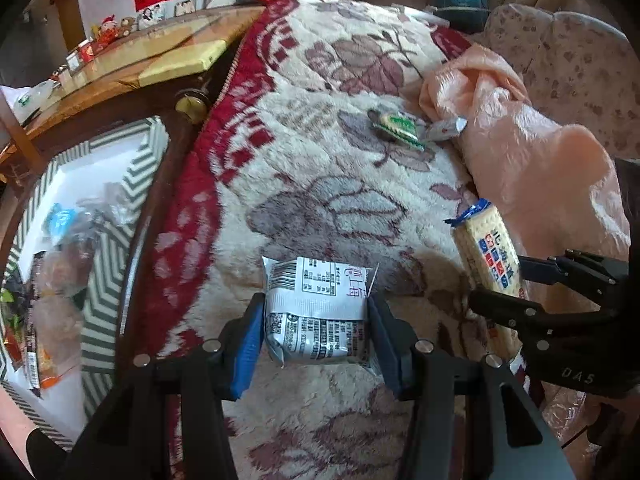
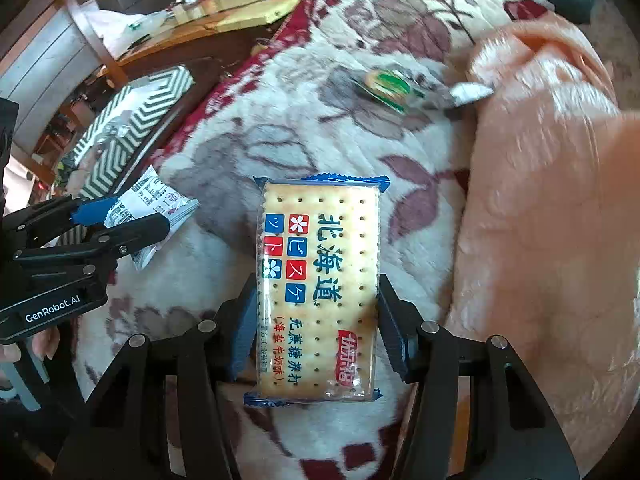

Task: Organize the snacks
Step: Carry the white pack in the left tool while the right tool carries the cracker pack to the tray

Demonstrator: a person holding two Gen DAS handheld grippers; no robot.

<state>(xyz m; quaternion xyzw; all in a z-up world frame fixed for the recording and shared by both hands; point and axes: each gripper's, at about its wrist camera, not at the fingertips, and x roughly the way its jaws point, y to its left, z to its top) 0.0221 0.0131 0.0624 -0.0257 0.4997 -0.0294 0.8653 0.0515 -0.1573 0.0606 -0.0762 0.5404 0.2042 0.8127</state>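
Above the blanket (image 1: 320, 152), left claw (image 1: 316, 320) grips a white packet (image 1: 316, 308), right claw (image 2: 316, 320) a cracker pack (image 2: 318, 280), likely bound for the striped box (image 1: 108, 280) left of it.

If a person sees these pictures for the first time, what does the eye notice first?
First, the two held snacks: the left gripper clamps a white printed snack packet, and the right gripper holds a blue-edged clear pack of square crackers. Beneath them spreads a fluffy cream blanket with red border and flowers, with a small green-wrapped snack farther back.
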